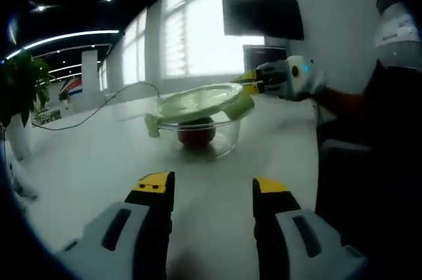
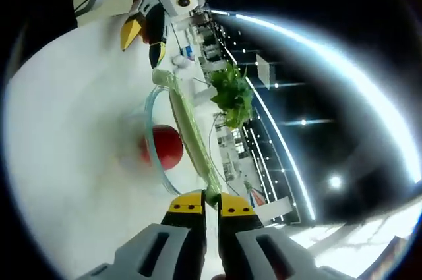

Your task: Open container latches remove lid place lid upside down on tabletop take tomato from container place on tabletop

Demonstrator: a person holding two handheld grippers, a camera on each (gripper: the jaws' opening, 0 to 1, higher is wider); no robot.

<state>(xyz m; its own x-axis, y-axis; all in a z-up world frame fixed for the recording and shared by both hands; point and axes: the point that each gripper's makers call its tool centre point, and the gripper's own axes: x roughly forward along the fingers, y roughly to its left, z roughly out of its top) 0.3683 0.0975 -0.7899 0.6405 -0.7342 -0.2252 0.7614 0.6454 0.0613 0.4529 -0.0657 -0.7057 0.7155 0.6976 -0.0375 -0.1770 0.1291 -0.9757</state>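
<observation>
White tabletop (image 1: 99, 155): right hand-held gripper (image 2: 211, 206) pinches lid (image 2: 191, 128).

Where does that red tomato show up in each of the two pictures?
Left gripper view: the tomato sits mid-picture, inside the clear container, under the tilted green lid.
Right gripper view: the tomato lies left of centre, behind the container rim.
Shared landmark: the green lid, gripped by the right gripper.
</observation>
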